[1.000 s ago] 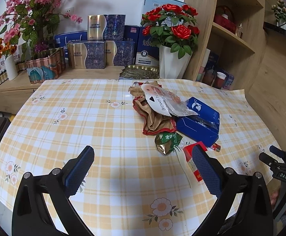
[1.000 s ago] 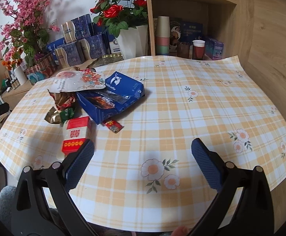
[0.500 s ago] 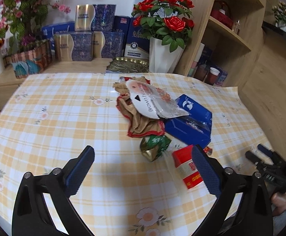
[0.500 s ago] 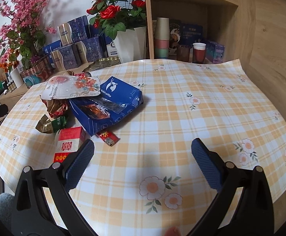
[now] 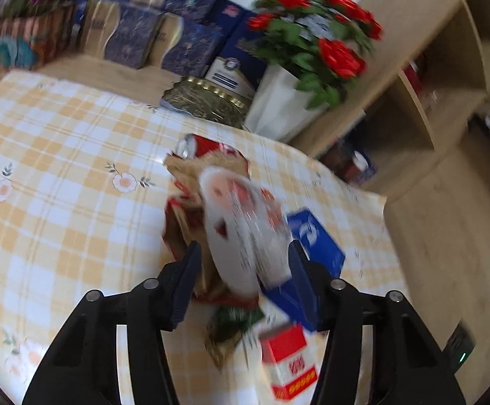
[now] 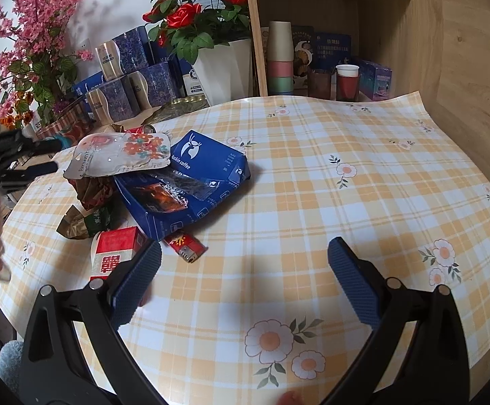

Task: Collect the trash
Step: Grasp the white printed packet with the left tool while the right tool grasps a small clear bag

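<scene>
On the checked desk (image 6: 312, 182) the trash lies in one heap at the left side. From the left, the left hand-held gripper (image 5: 243, 270) reaches over the heap; its jaws have just been closing and now flank the white flowered pouch (image 5: 241, 222) without visibly pressing it, though blur leaves contact unclear. Beside the pouch lie a crumpled brown wrapper (image 6: 93, 187), a green-gold foil wrapper (image 6: 86, 222), a red cigarette pack (image 6: 113, 249), a blue Luckin coffee box (image 6: 194, 175) and a lighter (image 6: 186, 248). The right hand-held gripper (image 6: 245, 283) hangs spread over bare cloth. The first pick seems underway; next, the left jaws likely need to pinch the pouch's edge.
</scene>
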Motion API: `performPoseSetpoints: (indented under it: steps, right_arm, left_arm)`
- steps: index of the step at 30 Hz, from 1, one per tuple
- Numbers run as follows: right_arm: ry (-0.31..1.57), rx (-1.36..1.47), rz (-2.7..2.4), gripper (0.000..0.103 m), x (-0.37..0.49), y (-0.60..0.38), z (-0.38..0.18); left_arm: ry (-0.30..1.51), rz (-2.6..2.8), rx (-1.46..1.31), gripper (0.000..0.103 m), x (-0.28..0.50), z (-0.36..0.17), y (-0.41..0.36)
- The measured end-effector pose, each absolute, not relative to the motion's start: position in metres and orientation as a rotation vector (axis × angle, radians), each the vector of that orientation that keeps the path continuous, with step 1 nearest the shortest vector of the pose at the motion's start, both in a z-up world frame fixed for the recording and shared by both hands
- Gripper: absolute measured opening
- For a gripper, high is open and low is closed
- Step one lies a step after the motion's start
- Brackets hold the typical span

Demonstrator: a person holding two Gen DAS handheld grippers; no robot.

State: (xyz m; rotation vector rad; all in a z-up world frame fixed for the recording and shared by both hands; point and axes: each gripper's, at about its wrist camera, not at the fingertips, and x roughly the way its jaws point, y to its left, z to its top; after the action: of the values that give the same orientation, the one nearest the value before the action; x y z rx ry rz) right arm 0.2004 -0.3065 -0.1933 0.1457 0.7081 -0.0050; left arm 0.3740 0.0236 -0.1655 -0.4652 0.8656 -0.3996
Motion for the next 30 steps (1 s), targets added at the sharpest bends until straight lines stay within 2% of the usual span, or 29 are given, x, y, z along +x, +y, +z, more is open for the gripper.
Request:
performPoseSetpoints:
  steps: [8, 15, 17, 18, 20, 23, 30]
  right_arm:
    - [0.718, 0.151, -0.005, 0.097, 0.209, -0.311, -0.198]
    - [0.726, 0.15, 0.004, 0.097, 0.217, -0.312, -0.199]
    - [0.73, 0.141, 0.013, 0.097, 0.219, -0.309, -0.199]
    - [0.732, 0.134, 0.019, 0.097, 0.22, -0.307, -0.199]
    - [0.731, 0.11, 0.033, 0.097, 0.222, -0.302, -0.198]
    - [0.736, 0.058, 0.054, 0.097, 0.225, -0.293, -0.197]
    - [0.739, -0.015, 0.104, 0.097, 0.237, -0.278, -0.194]
  left_arm:
    - [0.919, -0.443, -0.606, 0.039, 0.42, -0.182, 0.035]
    - [0.948, -0.461, -0.575, 0.037, 0.428, -0.195, 0.022]
    - [0.955, -0.467, -0.541, 0.02, 0.427, -0.197, 0.017]
    - [0.95, -0.466, -0.531, 0.017, 0.426, -0.196, 0.016]
    - [0.937, -0.48, -0.529, 0.006, 0.419, -0.19, 0.015]
    - [0.889, -0.502, -0.516, 0.002, 0.406, -0.171, 0.013]
    - [0.702, -0.546, -0.392, 0.001, 0.366, -0.103, 0.007]
